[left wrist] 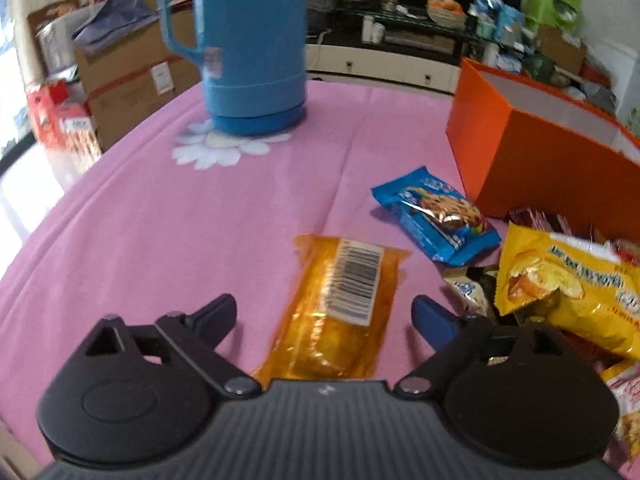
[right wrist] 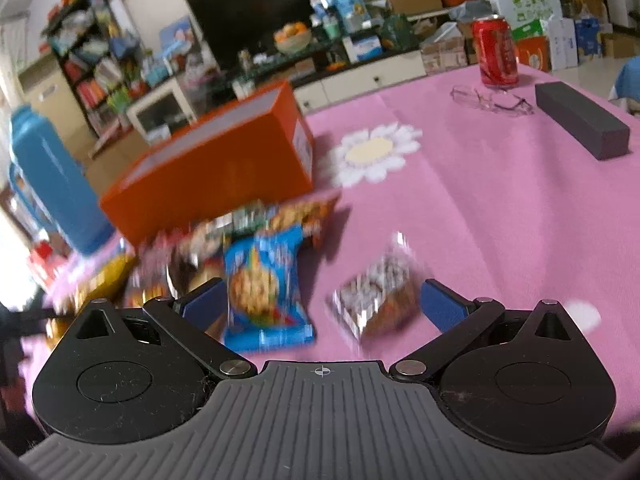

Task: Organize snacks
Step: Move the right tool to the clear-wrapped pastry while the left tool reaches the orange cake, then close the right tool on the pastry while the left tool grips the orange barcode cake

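Your left gripper (left wrist: 324, 312) hangs spread over the amber packet (left wrist: 336, 312), near the orange box (left wrist: 552, 168), so closing off-centre may squirt its slick wrapper sideways.

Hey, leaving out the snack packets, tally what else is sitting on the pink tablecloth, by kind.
Tall blue plastic flask: 1
Open orange cardboard box: 1
Red drink can: 1
Clear-framed glasses: 1
Long dark grey box: 1
Total: 5
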{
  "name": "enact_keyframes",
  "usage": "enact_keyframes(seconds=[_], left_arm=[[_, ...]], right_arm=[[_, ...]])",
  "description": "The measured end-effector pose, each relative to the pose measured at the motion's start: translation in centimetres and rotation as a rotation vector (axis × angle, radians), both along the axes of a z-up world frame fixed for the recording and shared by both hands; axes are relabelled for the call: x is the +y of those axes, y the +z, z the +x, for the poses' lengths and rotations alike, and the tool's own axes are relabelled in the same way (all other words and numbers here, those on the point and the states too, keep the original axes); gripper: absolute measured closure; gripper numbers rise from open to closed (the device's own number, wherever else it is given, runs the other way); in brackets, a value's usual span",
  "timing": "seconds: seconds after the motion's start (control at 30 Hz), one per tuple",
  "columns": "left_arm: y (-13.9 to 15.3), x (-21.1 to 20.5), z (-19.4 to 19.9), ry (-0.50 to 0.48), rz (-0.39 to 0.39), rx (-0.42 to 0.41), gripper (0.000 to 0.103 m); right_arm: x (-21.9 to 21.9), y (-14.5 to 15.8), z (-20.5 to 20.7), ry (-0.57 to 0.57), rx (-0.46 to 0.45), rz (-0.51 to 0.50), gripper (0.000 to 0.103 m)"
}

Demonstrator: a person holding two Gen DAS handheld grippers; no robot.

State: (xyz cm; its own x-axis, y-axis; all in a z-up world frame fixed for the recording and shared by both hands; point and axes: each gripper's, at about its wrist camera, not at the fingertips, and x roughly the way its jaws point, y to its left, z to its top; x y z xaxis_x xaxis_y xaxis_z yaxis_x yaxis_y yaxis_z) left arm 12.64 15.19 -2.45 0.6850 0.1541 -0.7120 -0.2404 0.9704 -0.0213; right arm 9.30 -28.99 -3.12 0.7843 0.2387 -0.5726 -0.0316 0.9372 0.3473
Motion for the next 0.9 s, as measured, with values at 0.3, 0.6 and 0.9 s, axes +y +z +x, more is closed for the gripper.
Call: enact_keyframes(seconds=[0.3, 0.6, 0.9], left_arm=[[-1.5, -0.3, 0.4, -0.039, 0.003, 0.007, 0.010], [-1.6, -0.2, 0.1, -0.056, 0.010, -0.011, 0.010], [-1.7, -0.1, 0.2, -0.065, 0.013, -0.023, 0.010]], right_arm=[[1.0, 0.6, 1.3, -0.041, 0.003, -0.183, 0.011], [1.3, -1.1, 4.0, 0.063, 0.078, -0.278, 0.022], [1.3, -1.0, 5.7, 0.218, 0.122, -0.394, 0.017]])
